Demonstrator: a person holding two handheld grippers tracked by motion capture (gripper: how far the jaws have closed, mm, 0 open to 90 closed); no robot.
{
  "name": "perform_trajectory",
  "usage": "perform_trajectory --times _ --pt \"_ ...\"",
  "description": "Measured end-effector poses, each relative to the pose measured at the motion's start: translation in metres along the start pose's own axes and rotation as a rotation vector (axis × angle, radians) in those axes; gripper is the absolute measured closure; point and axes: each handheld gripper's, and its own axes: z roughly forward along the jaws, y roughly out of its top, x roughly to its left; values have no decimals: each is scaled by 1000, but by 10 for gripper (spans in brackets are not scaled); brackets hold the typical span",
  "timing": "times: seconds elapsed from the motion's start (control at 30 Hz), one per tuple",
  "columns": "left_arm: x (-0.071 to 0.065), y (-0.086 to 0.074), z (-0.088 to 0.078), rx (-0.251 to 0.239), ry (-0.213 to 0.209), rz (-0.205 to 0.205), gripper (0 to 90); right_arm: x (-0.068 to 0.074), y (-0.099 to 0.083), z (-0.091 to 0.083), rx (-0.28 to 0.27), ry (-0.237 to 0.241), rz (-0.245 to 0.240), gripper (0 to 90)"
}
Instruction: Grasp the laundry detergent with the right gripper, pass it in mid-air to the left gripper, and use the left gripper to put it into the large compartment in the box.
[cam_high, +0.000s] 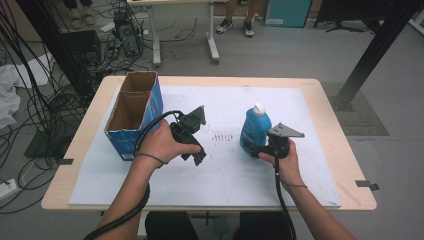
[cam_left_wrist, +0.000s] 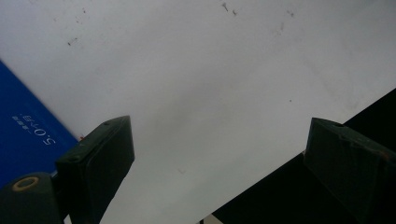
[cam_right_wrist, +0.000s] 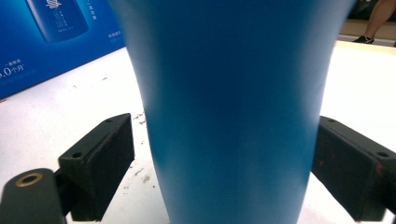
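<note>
The right gripper (cam_right_wrist: 219, 163) has its two jaws set either side of one blue bottle (cam_right_wrist: 233, 107), the right pad about touching, the left a little off it, so no firm hold shows; the bottle (cam_high: 255, 128), with one white cap, stands upright on the white sheet (cam_high: 225, 170) covering the table (cam_high: 345, 165); the left gripper (cam_left_wrist: 219, 158) has its two jaws spread wide with nothing between, over bare sheet; one open blue cardboard box (cam_high: 134, 114) sits at the table's left.
</note>
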Motion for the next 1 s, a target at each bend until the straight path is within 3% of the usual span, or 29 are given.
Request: perform_trajectory --times 1.0 --pt "-1 1 0 1 -1 1 88 2 1 3 -33 -27 -16 345"
